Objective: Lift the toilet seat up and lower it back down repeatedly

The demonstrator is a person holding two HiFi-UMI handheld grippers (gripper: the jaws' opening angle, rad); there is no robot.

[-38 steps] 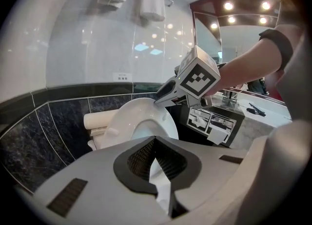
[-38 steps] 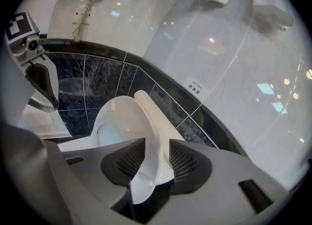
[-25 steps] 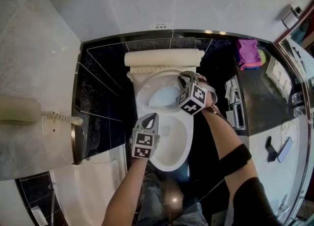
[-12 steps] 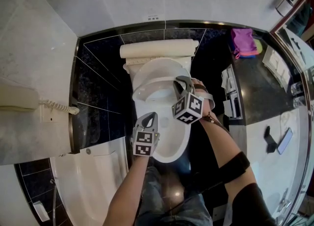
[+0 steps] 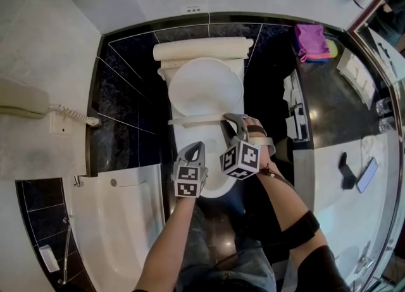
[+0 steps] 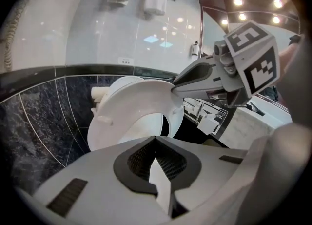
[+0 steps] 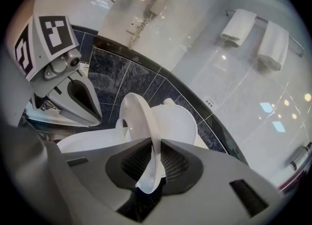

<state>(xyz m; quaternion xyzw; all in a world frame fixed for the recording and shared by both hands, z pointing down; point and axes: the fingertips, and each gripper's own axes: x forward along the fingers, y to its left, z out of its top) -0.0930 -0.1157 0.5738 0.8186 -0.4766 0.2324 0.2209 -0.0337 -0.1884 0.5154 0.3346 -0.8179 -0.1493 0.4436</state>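
The white toilet stands against the black tiled wall, its lid (image 5: pixel 205 85) upright against the cistern (image 5: pixel 201 49). The seat ring (image 5: pixel 195 120) is tilted partway between lid and bowl (image 5: pixel 218 186). My right gripper (image 5: pixel 228 121) is shut on the seat's front rim; in the right gripper view the thin white seat (image 7: pixel 139 116) runs between the dark pads (image 7: pixel 155 163). My left gripper (image 5: pixel 195 150) hovers over the bowl's left front, shut and empty (image 6: pixel 156 158), apart from the seat (image 6: pixel 131 119). The right gripper (image 6: pixel 173 86) shows beyond it.
A wall phone (image 5: pixel 25 101) hangs at left above the bathtub (image 5: pixel 120 221). To the right lie a pink cloth (image 5: pixel 310 37), white boxes (image 5: pixel 296 116) and a counter with a phone (image 5: pixel 366 175). Folded towels (image 7: pixel 239 26) hang on a rack.
The right gripper has drawn the seat away from the lid toward me, so the seat now stands half lowered. The left gripper has shifted slightly along the bowl's front.
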